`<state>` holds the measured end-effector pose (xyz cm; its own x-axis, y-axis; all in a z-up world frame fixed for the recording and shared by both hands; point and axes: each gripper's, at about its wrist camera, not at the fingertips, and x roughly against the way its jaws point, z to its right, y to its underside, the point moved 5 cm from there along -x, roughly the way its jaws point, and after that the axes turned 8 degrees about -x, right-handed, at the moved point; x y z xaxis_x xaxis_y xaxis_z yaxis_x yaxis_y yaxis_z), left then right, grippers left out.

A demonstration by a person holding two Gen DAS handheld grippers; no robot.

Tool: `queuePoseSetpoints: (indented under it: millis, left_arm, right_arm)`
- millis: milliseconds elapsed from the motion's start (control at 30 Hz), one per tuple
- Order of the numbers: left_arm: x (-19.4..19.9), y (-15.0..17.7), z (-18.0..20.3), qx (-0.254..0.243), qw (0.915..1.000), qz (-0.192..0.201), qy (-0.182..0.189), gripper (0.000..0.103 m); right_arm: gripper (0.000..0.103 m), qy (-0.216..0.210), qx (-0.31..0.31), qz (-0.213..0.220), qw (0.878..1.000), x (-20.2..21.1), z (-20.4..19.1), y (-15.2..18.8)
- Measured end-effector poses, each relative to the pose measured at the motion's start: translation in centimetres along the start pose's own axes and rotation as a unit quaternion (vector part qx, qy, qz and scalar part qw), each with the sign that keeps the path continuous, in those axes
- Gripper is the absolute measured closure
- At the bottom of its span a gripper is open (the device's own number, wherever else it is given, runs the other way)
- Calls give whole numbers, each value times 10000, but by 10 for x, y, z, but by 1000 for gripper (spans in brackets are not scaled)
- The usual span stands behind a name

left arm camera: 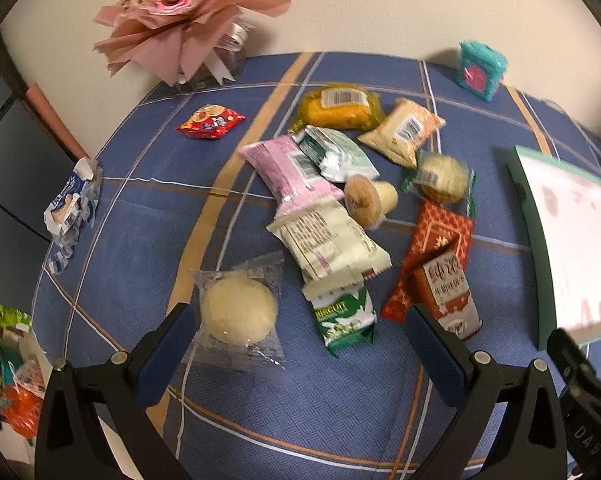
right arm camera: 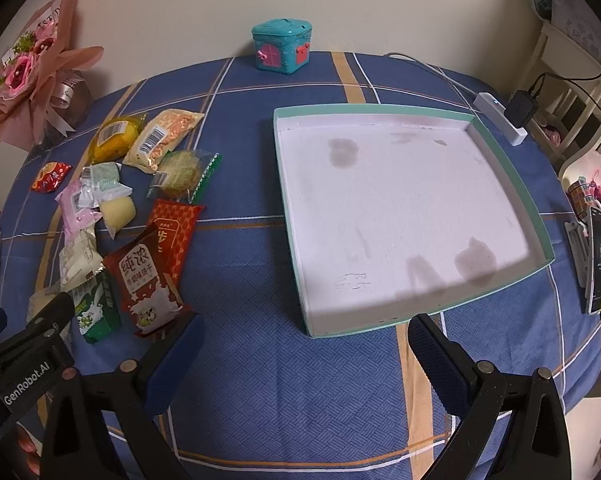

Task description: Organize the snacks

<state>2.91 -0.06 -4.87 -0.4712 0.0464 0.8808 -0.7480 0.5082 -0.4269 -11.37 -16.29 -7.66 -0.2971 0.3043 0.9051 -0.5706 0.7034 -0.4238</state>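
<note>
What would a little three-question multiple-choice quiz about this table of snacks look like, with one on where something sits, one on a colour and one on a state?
1. Where is the teal toy house?
A. inside the tray
B. at the table's far edge by the wall
C. on the snack pile

2. What colour is the tray's outer rim?
A. red
B. black
C. green

3. What state is the tray in?
A. empty
B. half full of snacks
C. covered by a lid

Answers:
1 B: the teal toy house stands on the blue checked tablecloth next to the wall, apart from everything else.
2 C: the tray has a green rim around a white floor.
3 A: only stains mark its floor; snacks such as the red milk biscuit pack and the green biscuit pack lie on the cloth to its left.
</note>
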Motion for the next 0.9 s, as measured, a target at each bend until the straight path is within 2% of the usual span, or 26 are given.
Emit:
queuePoseSetpoints:
  millis: [133,333,467,667,733,900]
  left_arm:
    - [2,1,-28,615,9981,44,-86,0]
    - [-13,11,-61,1238,9921,-182,14,0]
    - [-30,20,-75,1561,9863,-464,259,0]
    - [-54,29,-75,1693,9805,-848,533,1]
    - [-59,29,-70,1680,9795,-916,622,10]
    - [-72,33,-61,1631,9784,-1054,714,15]
  right_arm:
    - [0,-333,64,5,9994,1,-13,-1]
    - [1,-829,359,-142,9958,-9,-53,2]
    - [9,-1090,490,-355,9922,-25,-74,7]
    - [16,-1230,720,-405,9890,-36,-96,12]
    - [19,-1245,776,-443,9882,-40,-99,13]
    - [22,-1278,897,-539,9863,-53,-109,15]
